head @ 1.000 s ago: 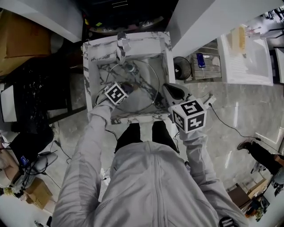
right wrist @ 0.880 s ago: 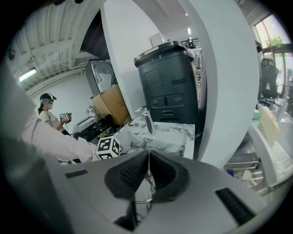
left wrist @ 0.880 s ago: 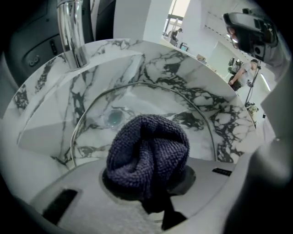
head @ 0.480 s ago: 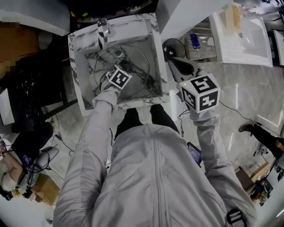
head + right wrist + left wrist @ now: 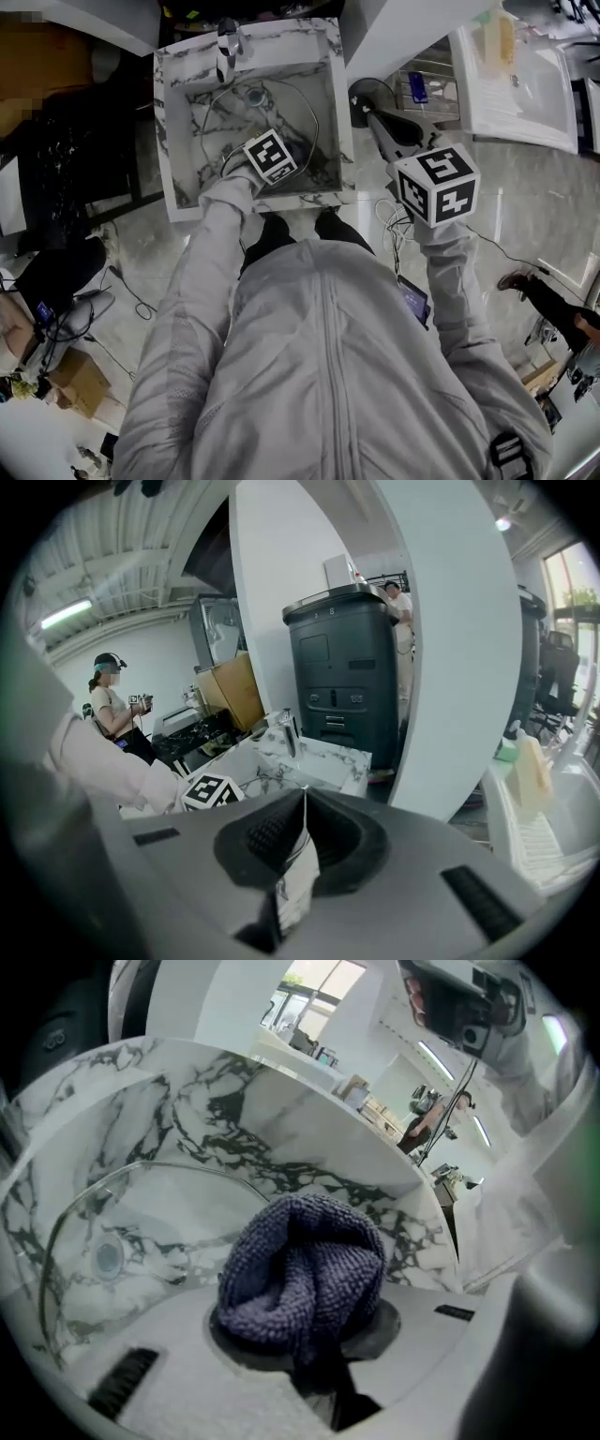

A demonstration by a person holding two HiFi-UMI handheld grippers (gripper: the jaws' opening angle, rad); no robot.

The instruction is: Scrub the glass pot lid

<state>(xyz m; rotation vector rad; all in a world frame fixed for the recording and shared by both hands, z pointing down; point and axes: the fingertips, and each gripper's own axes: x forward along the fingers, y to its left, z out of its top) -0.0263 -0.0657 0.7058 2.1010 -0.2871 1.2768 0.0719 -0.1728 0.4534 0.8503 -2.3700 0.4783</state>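
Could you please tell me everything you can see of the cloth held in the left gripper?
The cloth is bluish-purple with a nubby weave, bunched into a rounded wad with a fold down its middle. The left hand-held gripper is shut on its lower end. It is inside the marble sink, near the glass lid; contact with the lid cannot be told.

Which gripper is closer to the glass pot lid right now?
Left. The left gripper, shut on a purple cloth, is inside the sink over the glass pot lid; the right gripper is outside, past its right wall.
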